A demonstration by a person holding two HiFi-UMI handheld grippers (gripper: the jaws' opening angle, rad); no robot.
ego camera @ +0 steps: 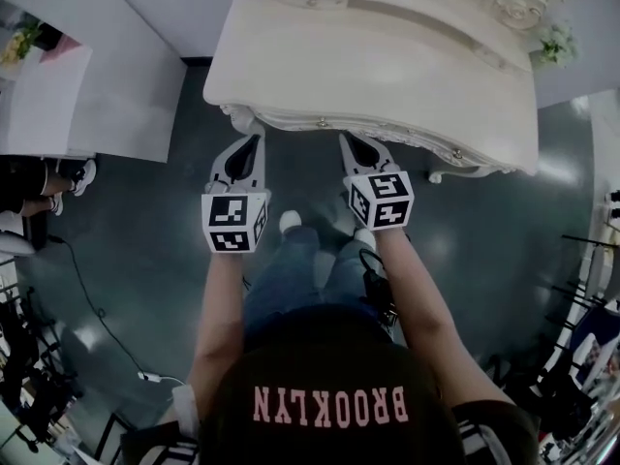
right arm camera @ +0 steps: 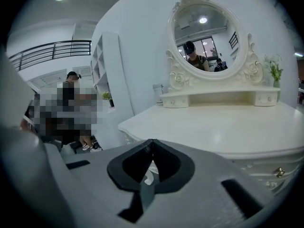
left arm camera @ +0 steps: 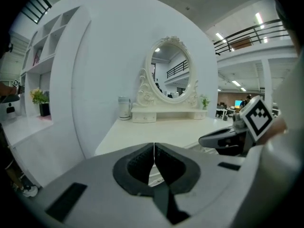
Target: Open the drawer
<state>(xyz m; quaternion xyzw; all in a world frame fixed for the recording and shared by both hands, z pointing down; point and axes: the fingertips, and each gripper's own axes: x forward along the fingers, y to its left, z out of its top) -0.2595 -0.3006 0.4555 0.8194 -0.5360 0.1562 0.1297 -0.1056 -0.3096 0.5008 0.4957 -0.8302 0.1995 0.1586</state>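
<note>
A cream dressing table with an oval mirror stands in front of me. Its carved front edge carries small brass knobs, and one knob shows on the drawer front in the right gripper view. My left gripper hangs just short of the table's front left corner, shut and empty. Beside it, my right gripper is also shut with nothing in it, close to the front edge near the left knob. The left gripper view shows the right gripper off to its right.
A white shelf unit stands to the left, with another person's feet beside it. Cables run over the dark floor. A small flower vase and a jar sit at the back of the tabletop.
</note>
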